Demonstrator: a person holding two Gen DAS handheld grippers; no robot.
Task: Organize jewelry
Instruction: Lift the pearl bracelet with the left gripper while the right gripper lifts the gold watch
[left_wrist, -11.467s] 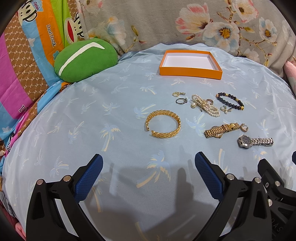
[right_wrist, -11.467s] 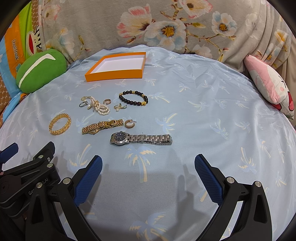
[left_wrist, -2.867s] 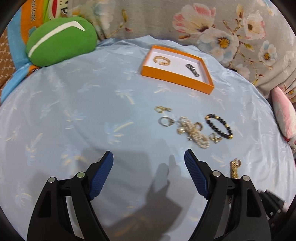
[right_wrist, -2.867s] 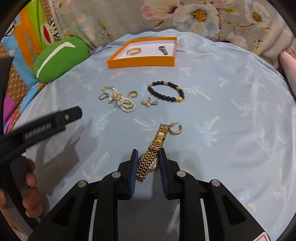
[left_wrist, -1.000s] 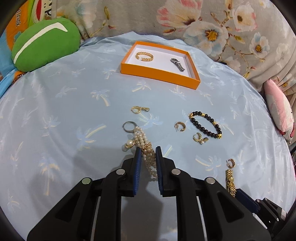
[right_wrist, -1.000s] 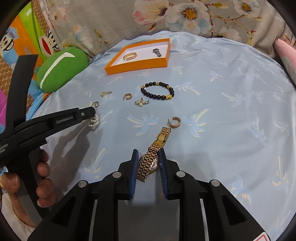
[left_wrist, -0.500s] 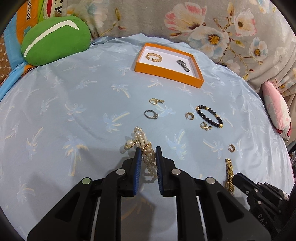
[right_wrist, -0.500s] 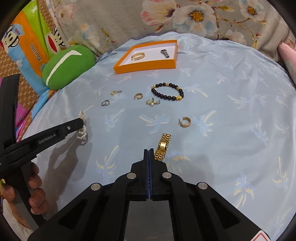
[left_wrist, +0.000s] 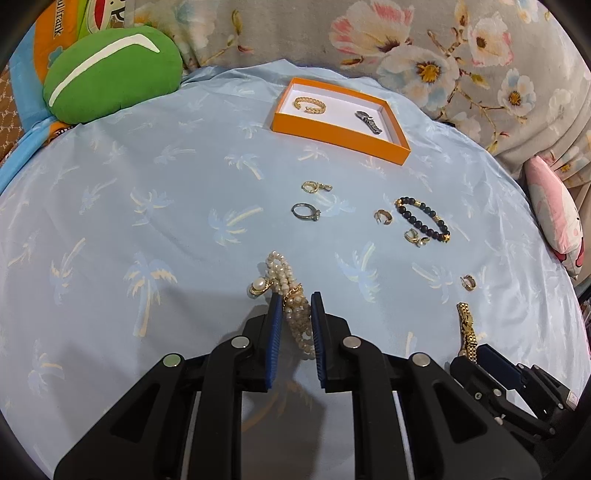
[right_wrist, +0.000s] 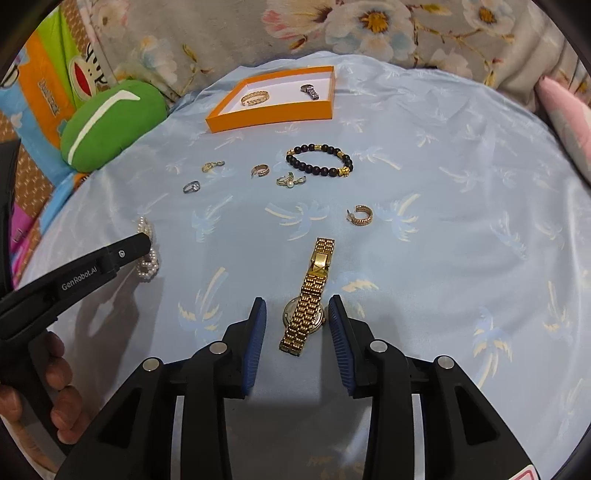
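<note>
My left gripper (left_wrist: 294, 299) is shut on a pearl bracelet (left_wrist: 286, 286) and holds it just above the blue cloth; it also shows in the right wrist view (right_wrist: 147, 254). My right gripper (right_wrist: 297, 306) is open, its fingers on either side of a gold watch (right_wrist: 312, 291) lying on the cloth. The orange box (left_wrist: 384, 147) at the back holds a gold bangle (left_wrist: 309, 104) and a silver watch (left_wrist: 368, 122). A black bead bracelet (right_wrist: 319, 159), rings and earrings lie loose between.
A green cushion (left_wrist: 110, 75) sits at the back left and a pink pillow (left_wrist: 554, 210) at the right edge. Floral bedding rises behind the box. A silver ring (left_wrist: 306, 213) and a gold hoop earring (right_wrist: 360, 215) lie on the cloth.
My right gripper was shut half a second ago and has opened around the gold watch, which lies on the cloth. My left gripper still holds the pearl bracelet, lifted slightly.
</note>
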